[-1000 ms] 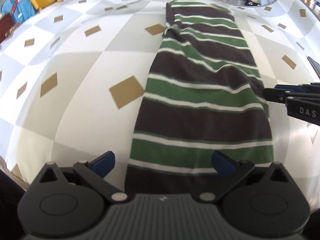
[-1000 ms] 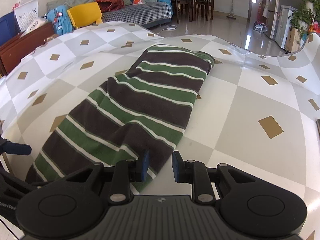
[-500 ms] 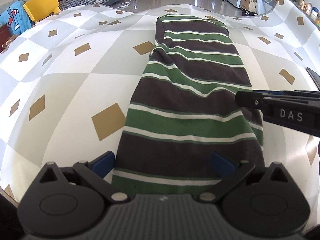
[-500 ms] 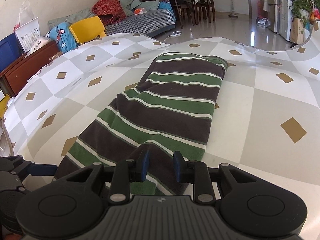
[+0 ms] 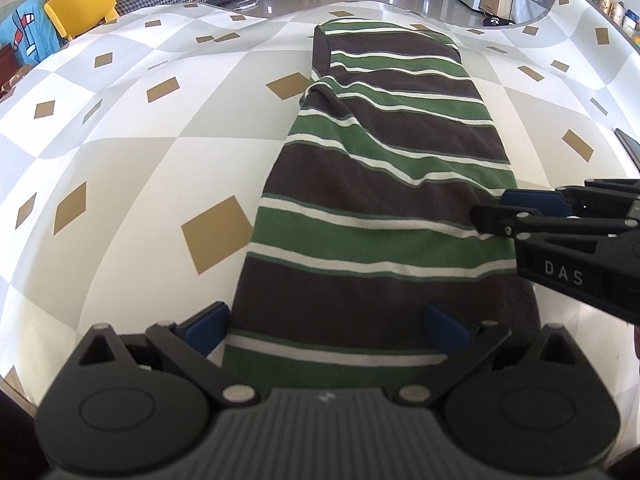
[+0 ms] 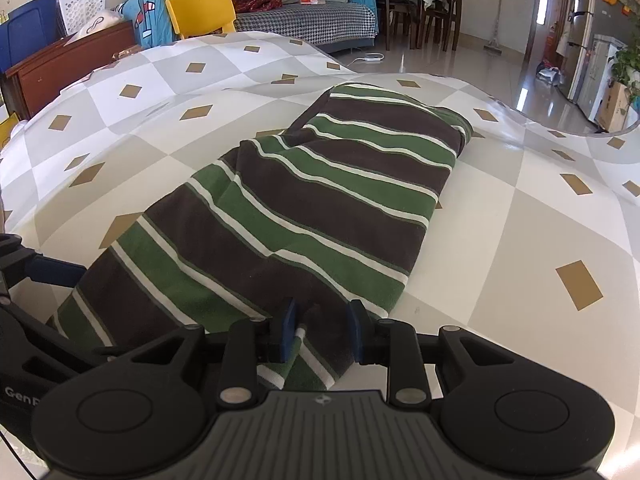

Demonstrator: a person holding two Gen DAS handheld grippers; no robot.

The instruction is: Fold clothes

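A brown, green and white striped garment lies folded into a long strip on the checkered table; it also shows in the right wrist view. My left gripper is wide open, its blue pads straddling the garment's near end. My right gripper has its jaws narrowly apart over the garment's near right corner, with cloth between the pads. The right gripper also shows from the side in the left wrist view, at the garment's right edge.
The table cover is white and grey with tan diamonds. A dark flat object lies at the table's right edge. Beyond the table stand a yellow chair, a sofa with clothes and dining chairs.
Both grippers have moved forward along the garment. The left gripper's open pads now straddle its near end, and the right gripper has come in over the right edge.
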